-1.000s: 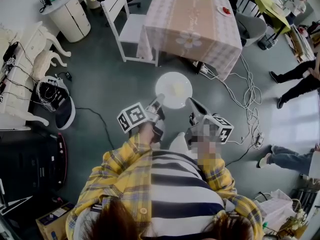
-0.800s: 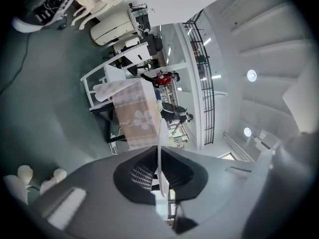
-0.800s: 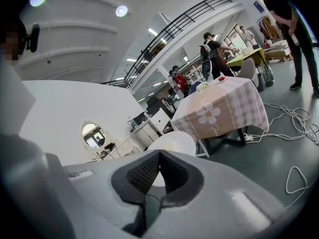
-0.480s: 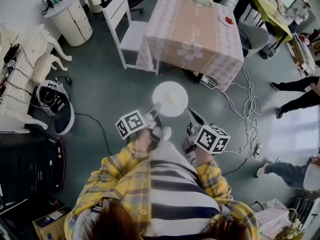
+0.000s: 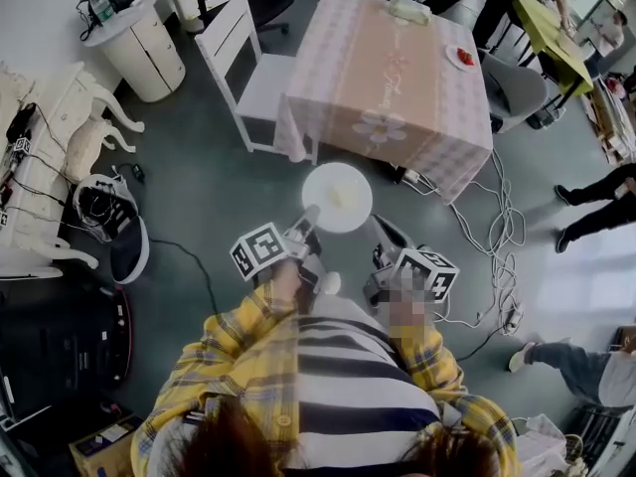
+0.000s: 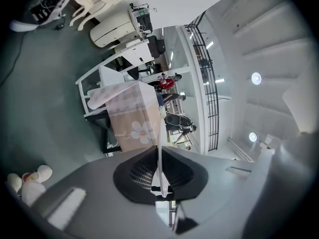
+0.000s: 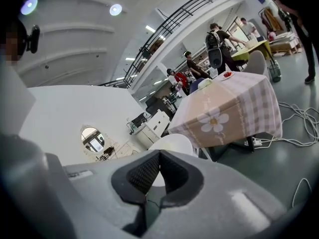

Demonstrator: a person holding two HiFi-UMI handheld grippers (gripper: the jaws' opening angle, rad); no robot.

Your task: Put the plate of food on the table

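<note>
A white plate [image 5: 337, 197] with a pale bit of food hangs over the grey floor, level, just short of the table. My left gripper [image 5: 310, 214] is shut on its near rim. In the left gripper view the rim [image 6: 159, 158] stands edge-on between the pads of that gripper [image 6: 160, 176]. My right gripper [image 5: 381, 227] is beside the plate's right edge, jaws together with nothing seen between them. In the right gripper view the plate [image 7: 174, 143] shows just beyond the closed tips of this gripper [image 7: 159, 156]. The table [image 5: 388, 78] with a pink checked cloth is ahead; its cloth [image 6: 132, 118] [image 7: 224, 113] also shows in both gripper views.
A white chair [image 5: 248, 58] stands at the table's left side. On the table are a small red-topped dish [image 5: 461, 58] and a pale object [image 5: 409, 8] at the far edge. White cables [image 5: 497, 227] lie on the floor to the right. A person's legs [image 5: 596, 187] are at the far right.
The person has stepped towards the table, which now sits nearer and lower in the head view. The plate stays in the left gripper, and both grippers keep their places beside it.
</note>
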